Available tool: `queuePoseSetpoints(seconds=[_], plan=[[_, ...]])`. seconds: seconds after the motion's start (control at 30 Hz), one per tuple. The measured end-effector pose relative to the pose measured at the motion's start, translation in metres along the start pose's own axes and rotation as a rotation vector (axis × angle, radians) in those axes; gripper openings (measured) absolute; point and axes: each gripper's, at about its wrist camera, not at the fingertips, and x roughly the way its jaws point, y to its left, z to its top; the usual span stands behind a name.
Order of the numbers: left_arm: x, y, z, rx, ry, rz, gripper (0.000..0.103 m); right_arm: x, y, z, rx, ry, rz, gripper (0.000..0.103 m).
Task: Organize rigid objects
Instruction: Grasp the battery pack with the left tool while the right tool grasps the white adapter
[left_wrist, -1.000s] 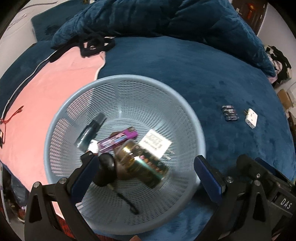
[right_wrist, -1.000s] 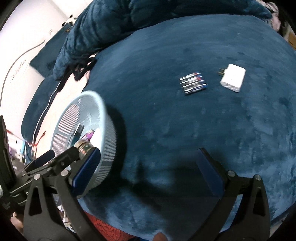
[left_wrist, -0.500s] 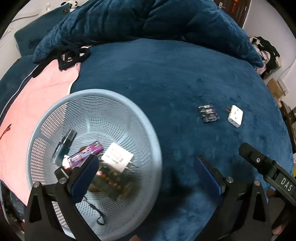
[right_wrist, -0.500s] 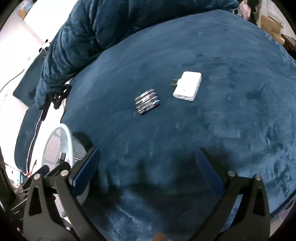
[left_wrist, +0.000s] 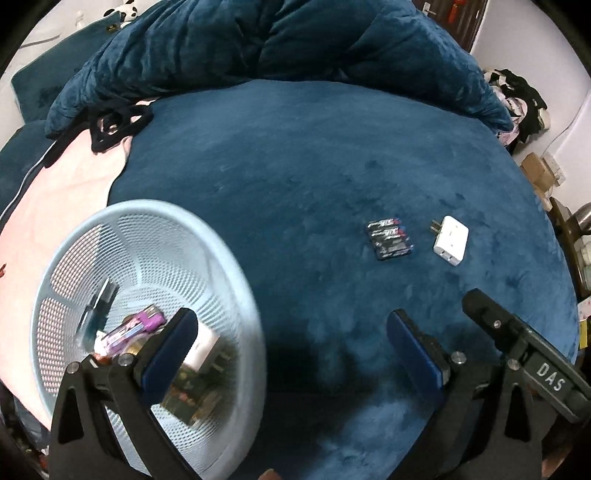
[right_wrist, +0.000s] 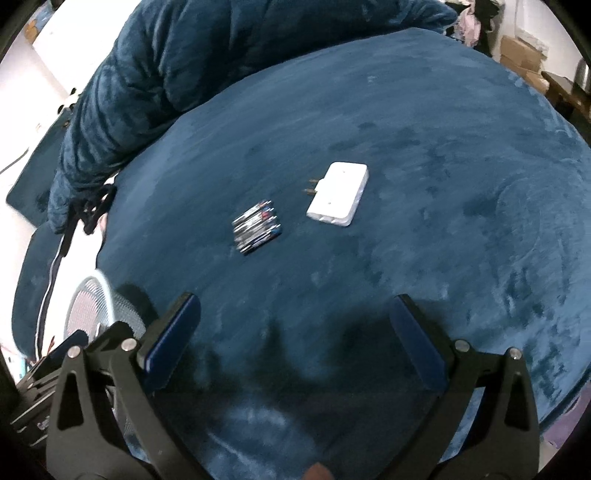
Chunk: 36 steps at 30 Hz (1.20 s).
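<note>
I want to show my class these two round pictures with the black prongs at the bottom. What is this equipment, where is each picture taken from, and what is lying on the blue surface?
There is no robot here. A person holds a hand-held gripper in each hand, and each carries a wide-angle camera looking forward along its two fingers, which are the black prongs with blue pads.

One picture is from the left hand-held gripper, the other from the right hand-held gripper. Both are open and hold nothing.

On the blue plush blanket lie a pack of batteries and, just beside it, a white plug adapter. At the left stands a pale blue mesh basket already holding several small items, among them a purple one.
</note>
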Motion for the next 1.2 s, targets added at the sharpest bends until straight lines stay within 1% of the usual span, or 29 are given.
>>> queuePoseSetpoints(seconds=[0.13,0.3,0.5,0.57,0.7,0.77,0.9,0.97,1.03,1.1,1.17,1.2], plan=[[0.007,-0.008,0.009,0.002,-0.005,-0.020,0.102,0.003,-0.009,0.007,0.031,-0.022,-0.046,0.103],[0.021,-0.019,0.020,0.002,0.001,-0.047,0.102,0.006,-0.021,0.014,0.098,-0.045,-0.067,0.103],[0.036,-0.034,0.030,0.018,0.002,-0.068,0.102,0.020,-0.031,0.022,0.146,-0.043,-0.139,0.102],[0.039,-0.035,0.034,0.010,0.000,-0.075,0.102,0.026,-0.033,0.025,0.160,-0.044,-0.148,0.102],[0.051,-0.031,0.043,-0.013,0.013,-0.073,0.102,0.044,-0.031,0.040,0.142,-0.046,-0.159,0.102],[0.058,-0.029,0.047,-0.037,0.024,-0.074,0.102,0.054,-0.030,0.044,0.127,-0.029,-0.165,0.099],[0.072,-0.029,0.051,-0.064,0.032,-0.082,0.102,0.071,-0.028,0.049,0.122,0.001,-0.154,0.098],[0.078,-0.030,0.053,-0.066,0.031,-0.081,0.102,0.079,-0.025,0.054,0.095,0.008,-0.178,0.094],[0.083,-0.031,0.055,-0.073,0.028,-0.081,0.102,0.086,-0.025,0.057,0.089,0.014,-0.185,0.093],[0.088,-0.032,0.057,-0.078,0.034,-0.071,0.102,0.091,-0.025,0.059,0.084,0.014,-0.203,0.086],[0.092,-0.035,0.060,-0.066,0.033,-0.050,0.102,0.095,-0.023,0.060,0.060,0.022,-0.234,0.070],[0.094,-0.037,0.061,-0.060,0.033,-0.045,0.102,0.096,-0.022,0.059,0.045,0.018,-0.243,0.064]])
